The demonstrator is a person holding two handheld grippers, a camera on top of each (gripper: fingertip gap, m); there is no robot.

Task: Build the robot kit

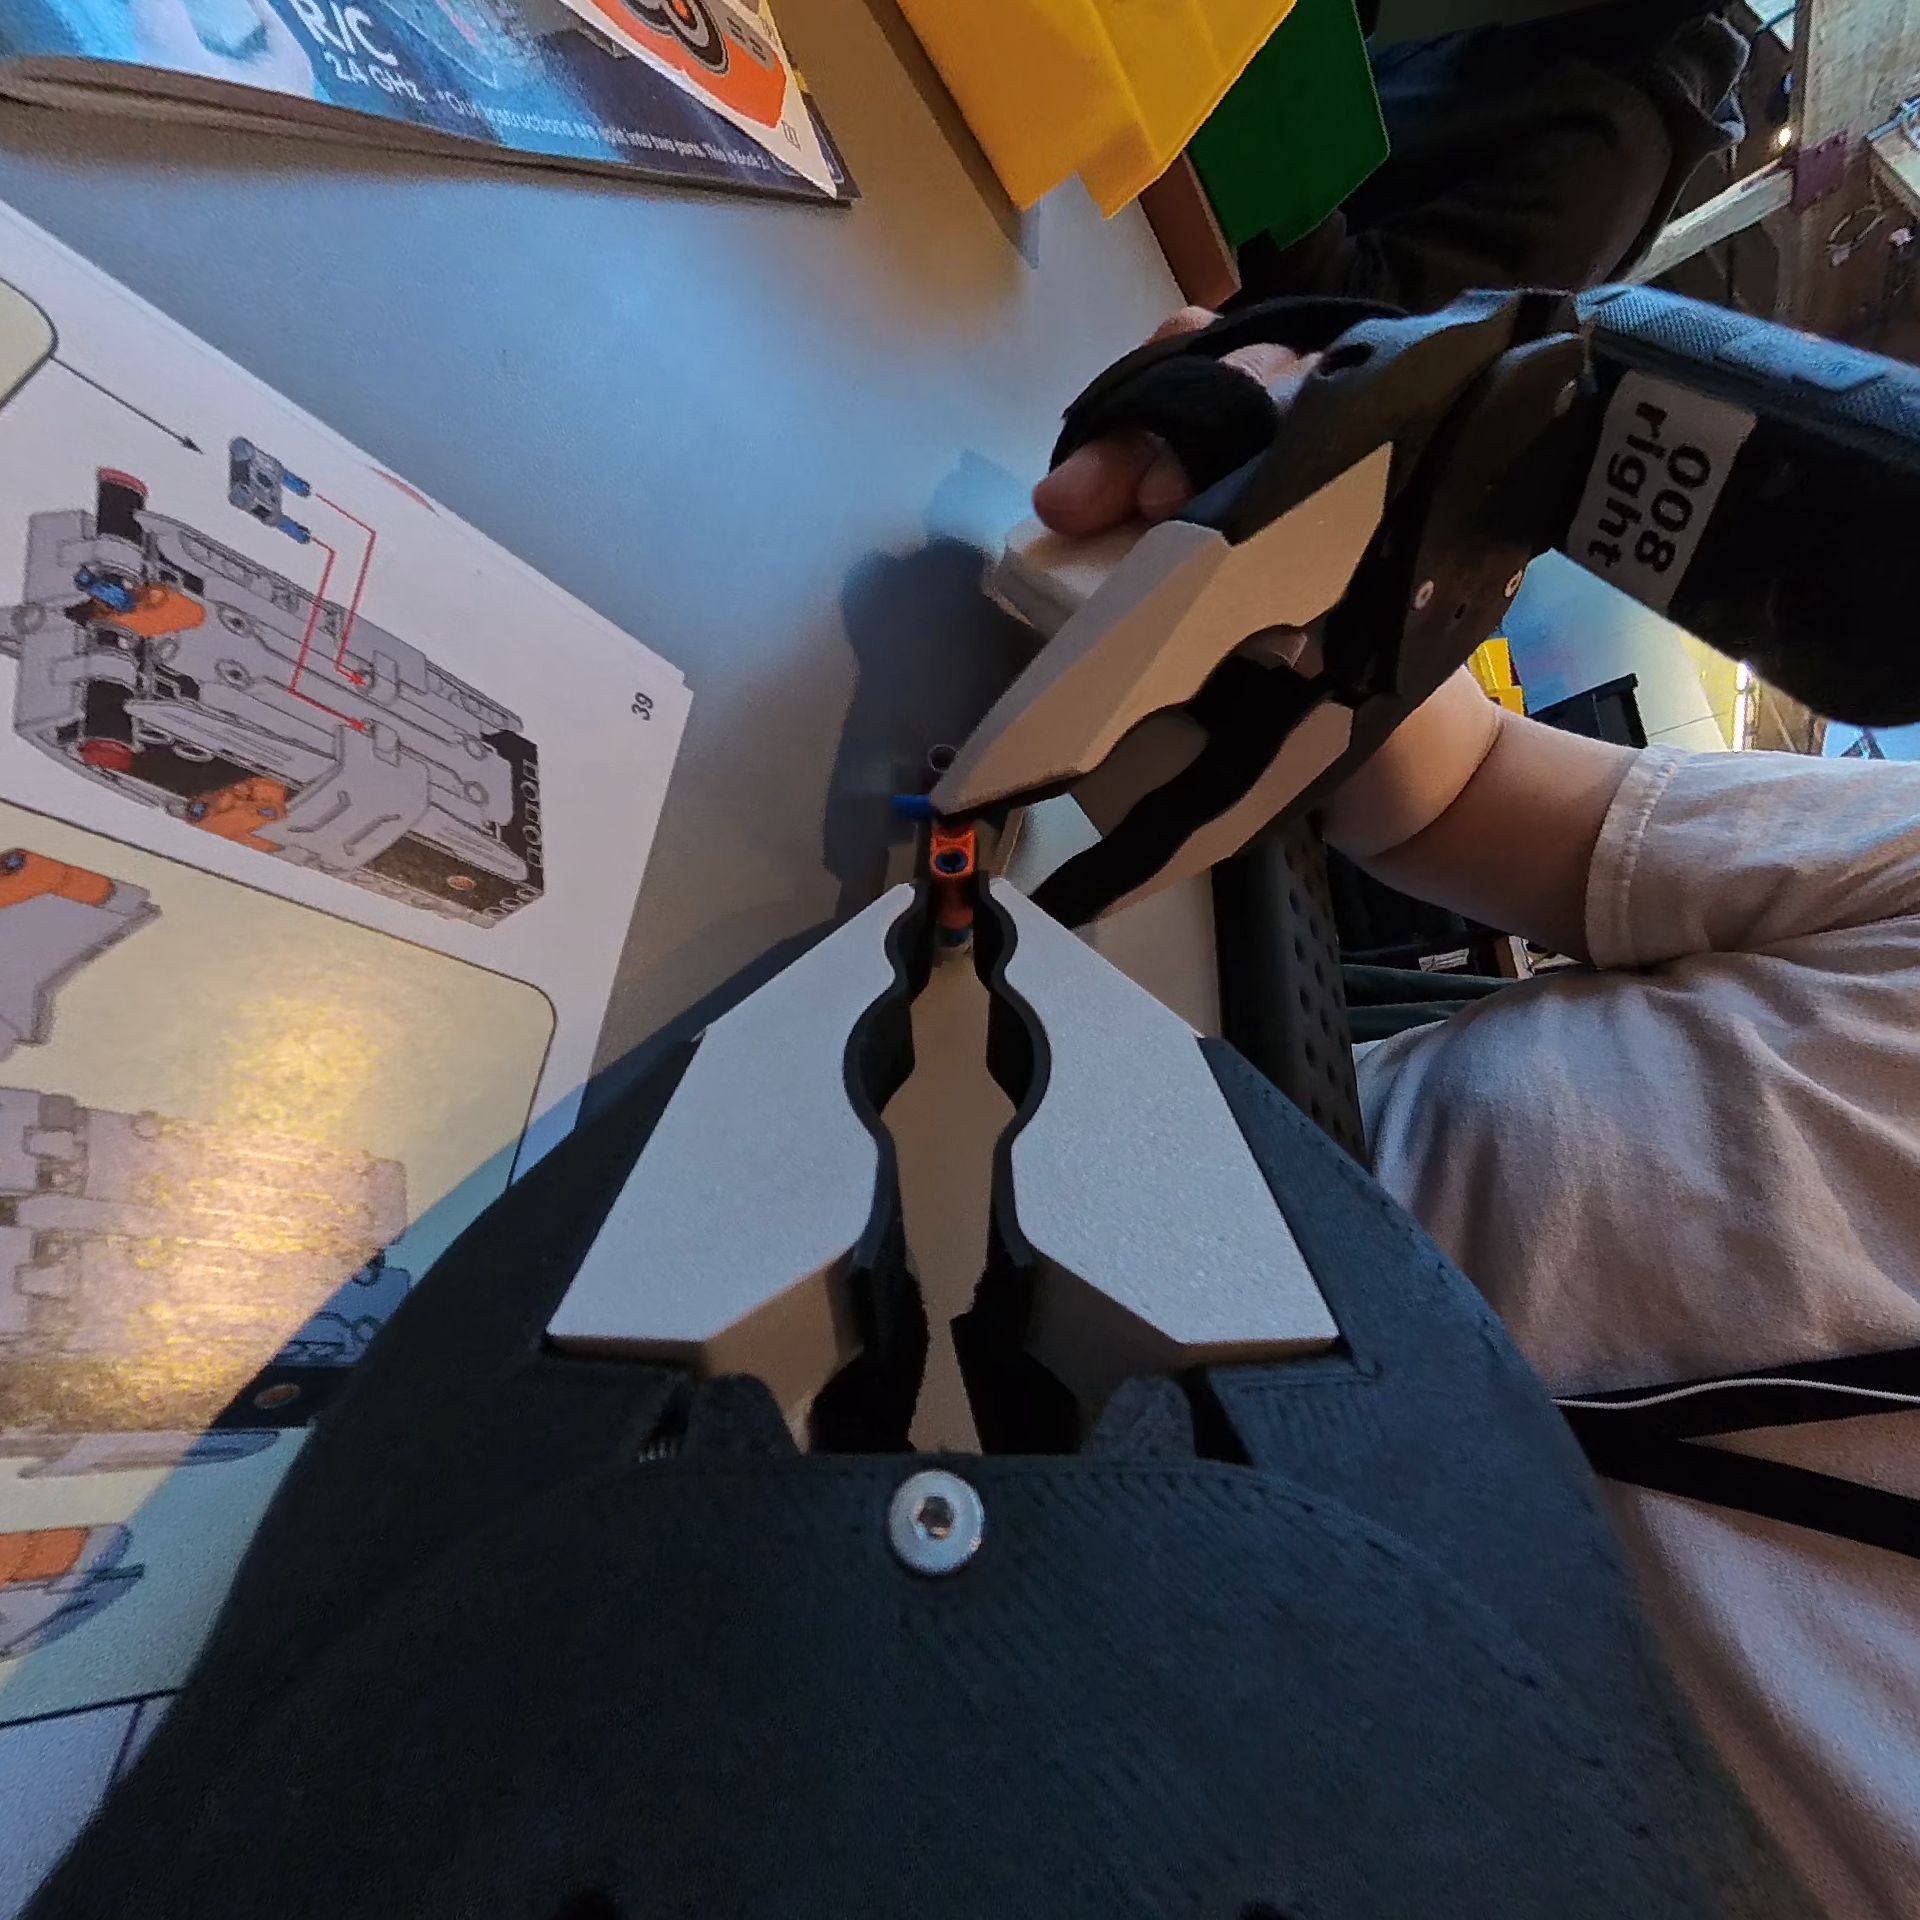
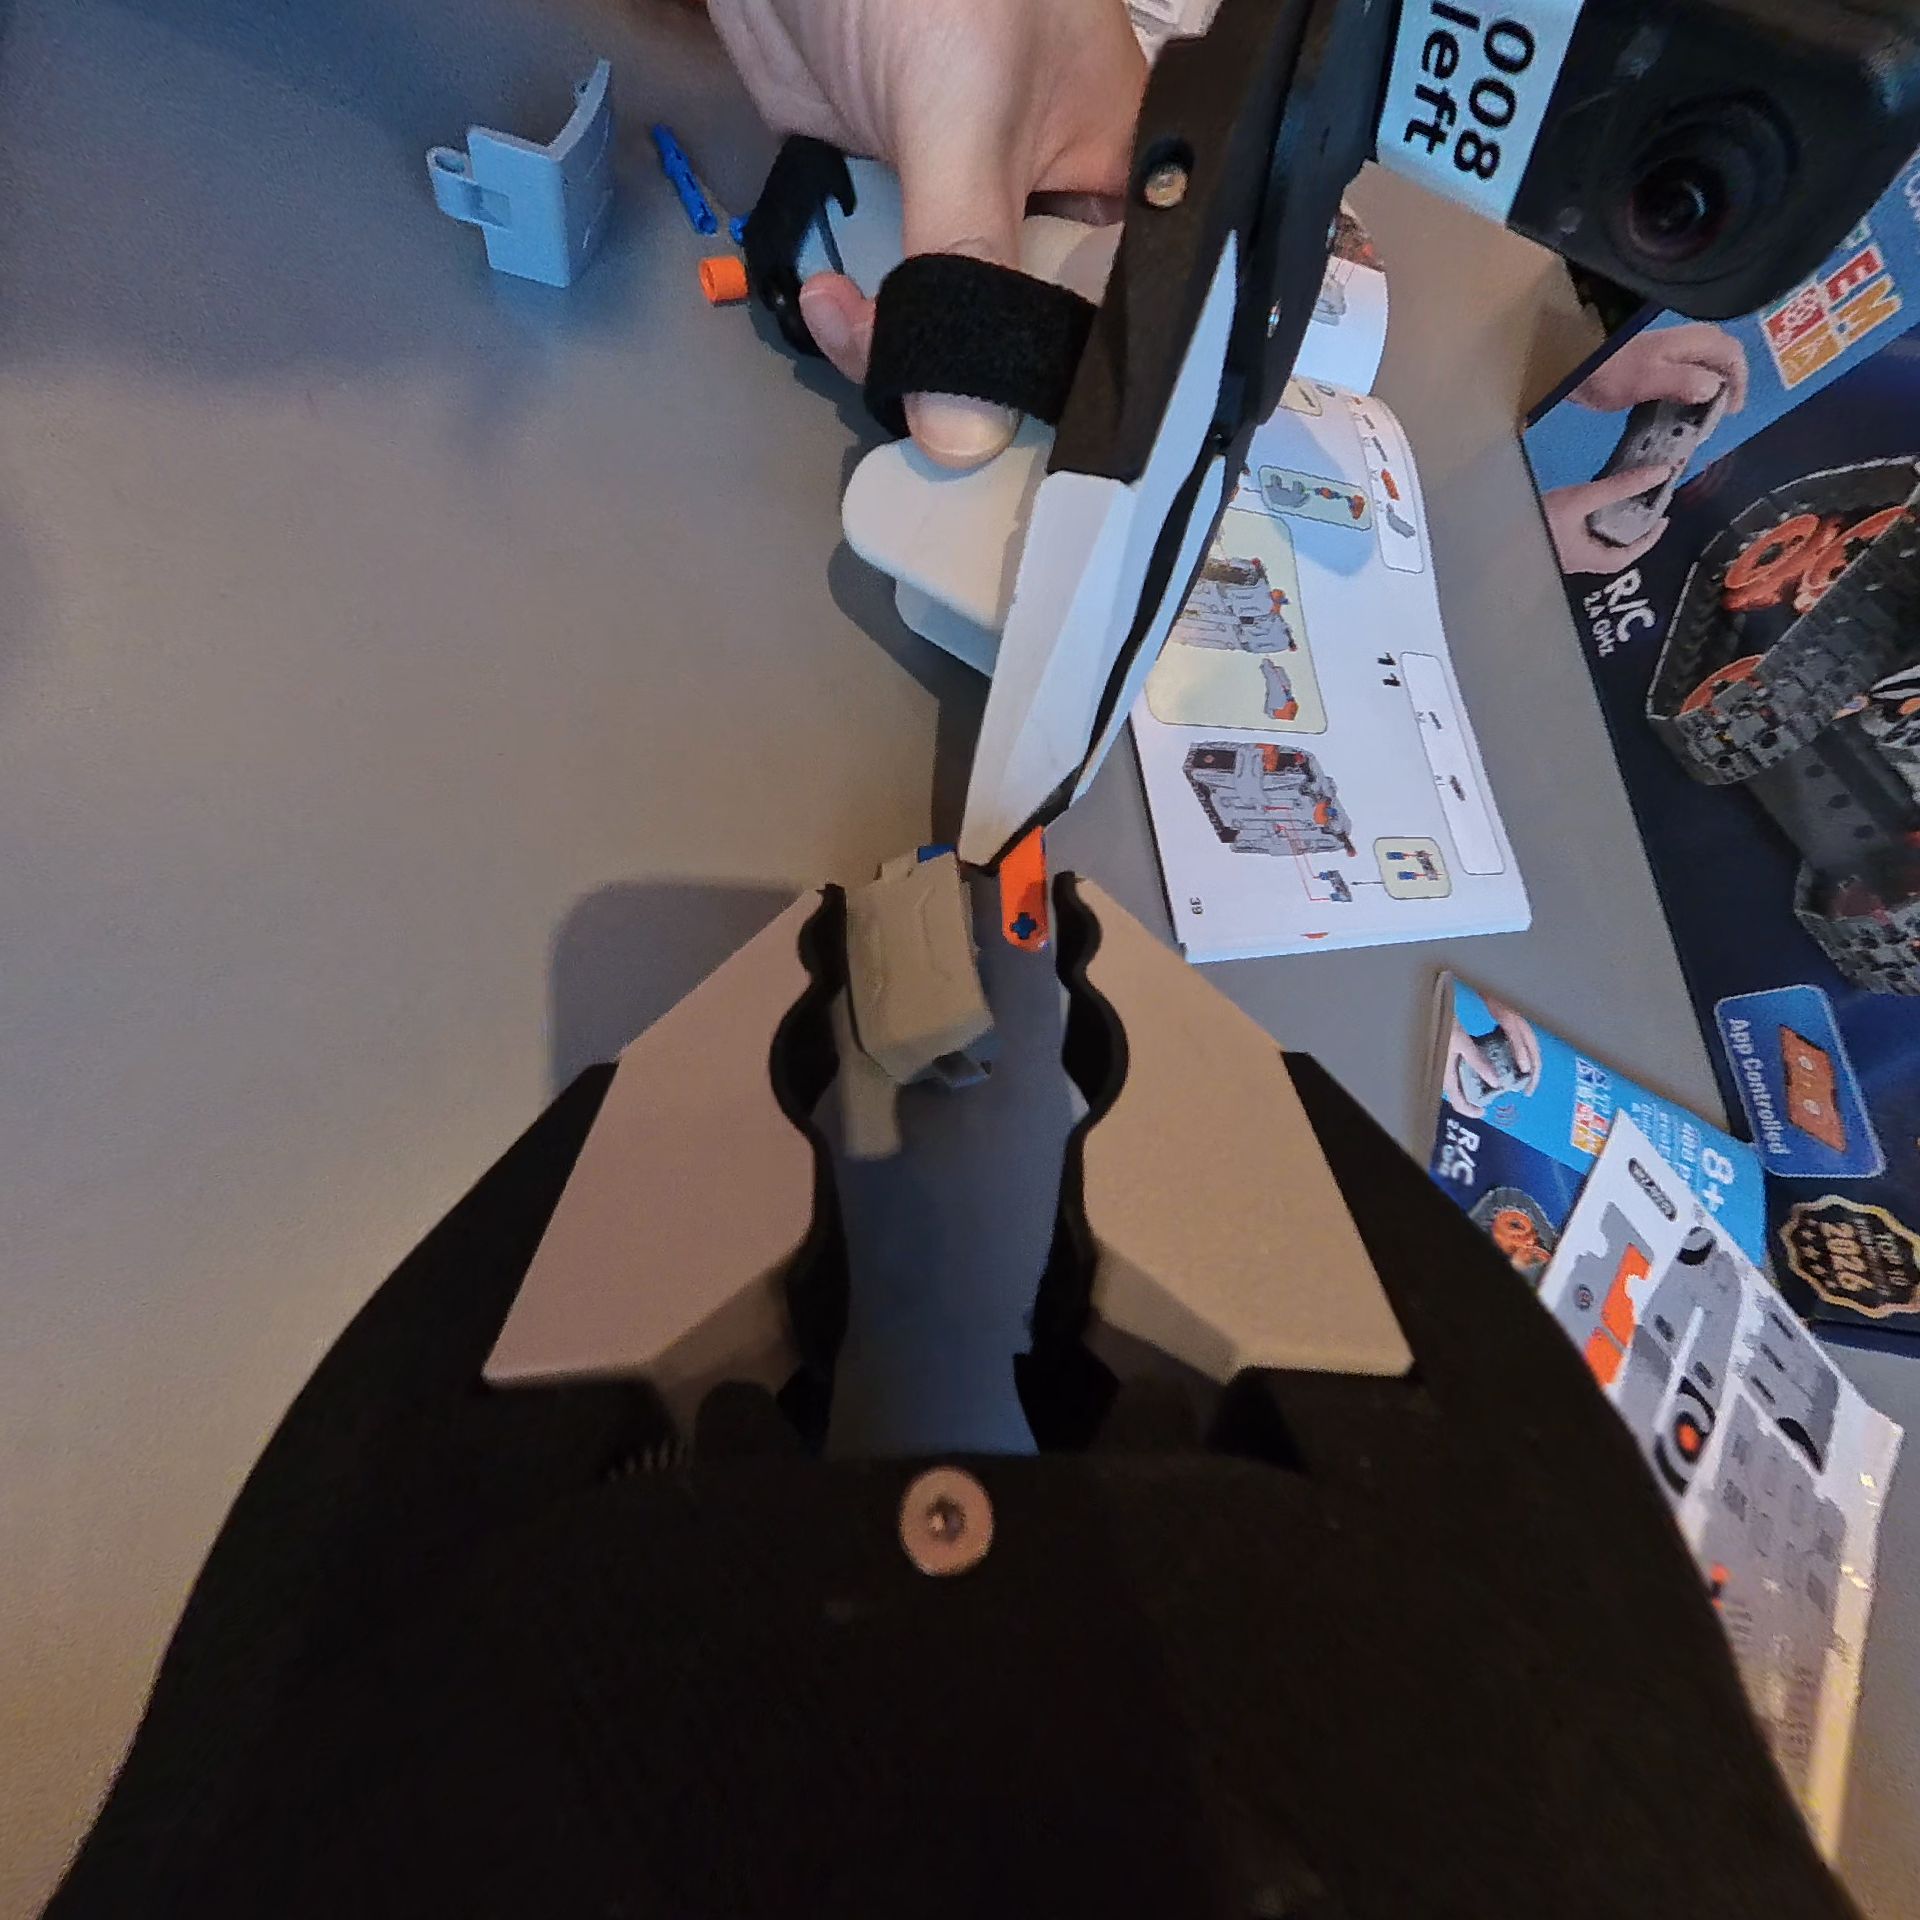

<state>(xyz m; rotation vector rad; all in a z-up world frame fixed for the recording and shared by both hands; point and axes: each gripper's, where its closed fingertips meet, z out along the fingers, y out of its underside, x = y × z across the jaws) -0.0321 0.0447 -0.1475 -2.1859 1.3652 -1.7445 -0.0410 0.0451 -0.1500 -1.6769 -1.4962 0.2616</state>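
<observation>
In the left wrist view, the left gripper (image 1: 951, 896) pinches a small orange connector (image 1: 950, 852) at its tips at 12 o'clock, presented toward the right gripper (image 1: 966, 805) arriving from 2 o'clock; what that one carries is hidden here. In the right wrist view, the right gripper (image 2: 940, 914) stands partly open, a grey panel piece (image 2: 914, 977) lying against its left finger, though a firm grip is unclear, while the left gripper (image 2: 997, 852) at 12 o'clock holds the orange connector (image 2: 1023, 894) just beside it, seemingly for mating.

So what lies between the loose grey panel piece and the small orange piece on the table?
A blue pin lies between the grey panel piece and the small orange piece, flat on the table; the right wrist view shows it.
</observation>
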